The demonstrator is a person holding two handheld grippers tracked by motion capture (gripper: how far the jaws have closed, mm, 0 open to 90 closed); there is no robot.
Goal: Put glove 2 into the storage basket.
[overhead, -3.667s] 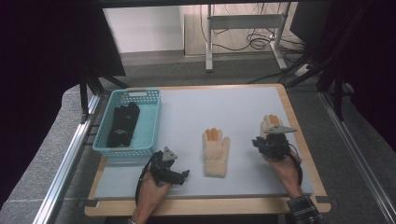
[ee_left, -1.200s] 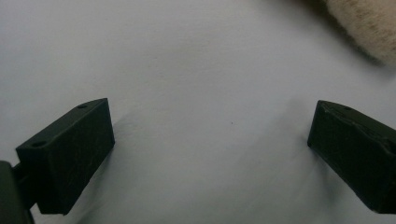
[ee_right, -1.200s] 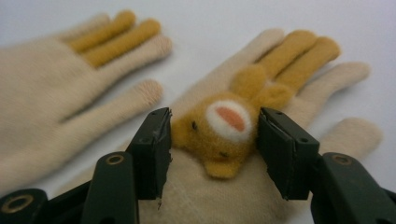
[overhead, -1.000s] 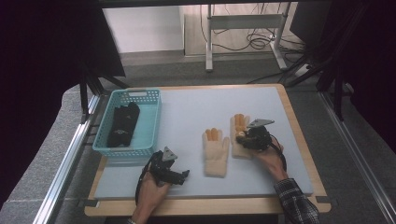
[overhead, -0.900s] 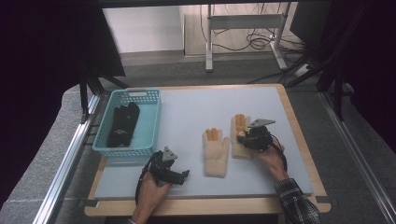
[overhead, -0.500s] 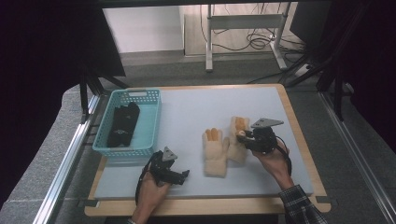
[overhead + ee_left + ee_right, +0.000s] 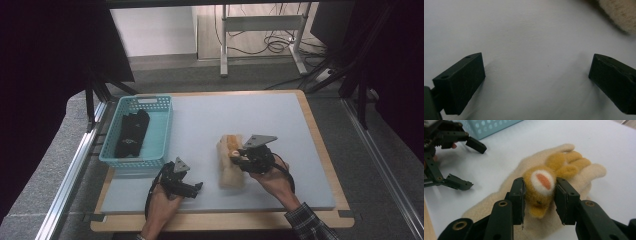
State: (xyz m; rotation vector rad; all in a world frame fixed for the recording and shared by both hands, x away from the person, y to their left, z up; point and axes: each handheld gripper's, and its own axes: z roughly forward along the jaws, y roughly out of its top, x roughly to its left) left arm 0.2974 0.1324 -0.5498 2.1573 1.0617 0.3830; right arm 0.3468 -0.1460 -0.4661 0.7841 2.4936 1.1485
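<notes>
Two stacked gloves (image 7: 231,161), one basket (image 7: 138,131)

The high view looks forward and down over the whole bench (image 7: 280,115) from the person's side. The left gripper view sits very close above the bench (image 7: 529,37), facing a cream glove (image 7: 619,13) at 1 o'clock. The right gripper view looks low across the same glove (image 7: 584,177) toward the left claw (image 7: 461,162) at 10 o'clock.
</notes>
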